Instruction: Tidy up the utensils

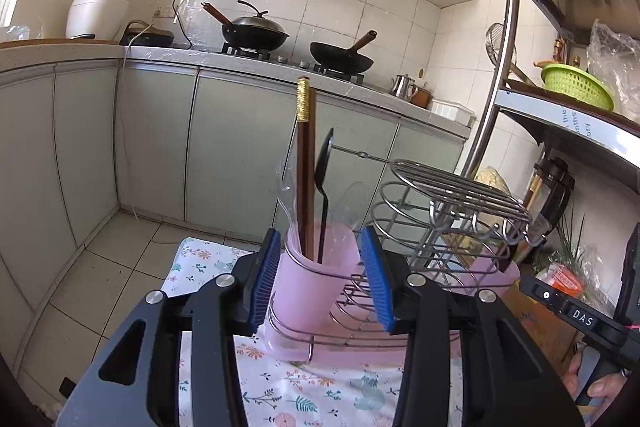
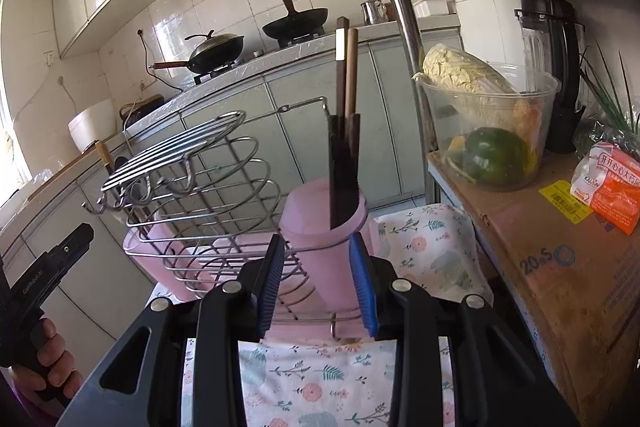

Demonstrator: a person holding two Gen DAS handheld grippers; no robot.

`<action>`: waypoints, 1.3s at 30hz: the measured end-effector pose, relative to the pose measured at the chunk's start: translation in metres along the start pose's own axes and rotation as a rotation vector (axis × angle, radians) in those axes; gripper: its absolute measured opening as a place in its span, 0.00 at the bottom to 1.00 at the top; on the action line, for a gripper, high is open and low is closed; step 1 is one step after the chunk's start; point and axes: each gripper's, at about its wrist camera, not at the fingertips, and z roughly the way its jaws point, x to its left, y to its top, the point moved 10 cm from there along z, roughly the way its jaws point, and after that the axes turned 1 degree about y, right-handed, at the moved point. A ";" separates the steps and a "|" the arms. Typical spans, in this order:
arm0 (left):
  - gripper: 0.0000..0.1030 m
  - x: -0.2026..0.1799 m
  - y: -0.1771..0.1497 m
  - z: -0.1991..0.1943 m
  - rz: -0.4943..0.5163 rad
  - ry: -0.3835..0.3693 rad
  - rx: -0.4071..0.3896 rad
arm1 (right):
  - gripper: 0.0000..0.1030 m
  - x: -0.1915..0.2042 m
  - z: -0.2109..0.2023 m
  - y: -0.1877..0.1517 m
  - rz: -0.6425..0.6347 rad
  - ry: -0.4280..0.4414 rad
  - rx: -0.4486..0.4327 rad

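Note:
A pink utensil cup (image 1: 316,291) hangs at the left end of a wire dish rack (image 1: 448,215). It holds brown chopsticks with a gold tip (image 1: 305,163), a black spoon (image 1: 323,171) and clear plastic spoons (image 1: 352,203). My left gripper (image 1: 325,277) is open, its blue pads either side of the cup, holding nothing. In the right wrist view another pink cup (image 2: 328,247) at the rack's right end holds a black knife sheath (image 2: 344,171) and chopsticks (image 2: 347,67). My right gripper (image 2: 318,281) is open and empty in front of it.
The rack (image 2: 192,187) stands on a floral cloth (image 2: 312,383) over a pink tray. A cardboard box (image 2: 560,267) with a vegetable bowl (image 2: 488,131) is to the right. A shelf pole (image 2: 404,19) rises behind. Kitchen counter with woks (image 1: 256,31) lies beyond.

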 end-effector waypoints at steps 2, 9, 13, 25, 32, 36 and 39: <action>0.44 -0.004 -0.002 -0.004 0.008 -0.006 0.010 | 0.39 0.003 -0.003 -0.002 0.002 0.007 0.005; 0.51 -0.013 -0.015 -0.013 0.016 -0.015 0.063 | 0.45 0.013 -0.017 -0.009 -0.035 -0.001 0.007; 0.51 -0.019 -0.023 -0.017 0.033 -0.010 0.087 | 0.45 0.022 -0.022 -0.015 -0.090 -0.018 0.004; 0.51 -0.027 -0.036 -0.024 0.080 0.023 0.141 | 0.46 0.043 -0.028 -0.028 -0.141 -0.006 -0.001; 0.51 -0.032 -0.044 -0.025 0.089 0.033 0.166 | 0.46 0.043 -0.029 -0.031 -0.144 -0.012 0.002; 0.51 -0.034 -0.049 -0.025 0.099 0.041 0.179 | 0.46 0.043 -0.030 -0.034 -0.148 -0.012 0.008; 0.51 -0.035 -0.052 -0.024 0.107 0.049 0.191 | 0.46 0.044 -0.032 -0.035 -0.152 -0.015 0.004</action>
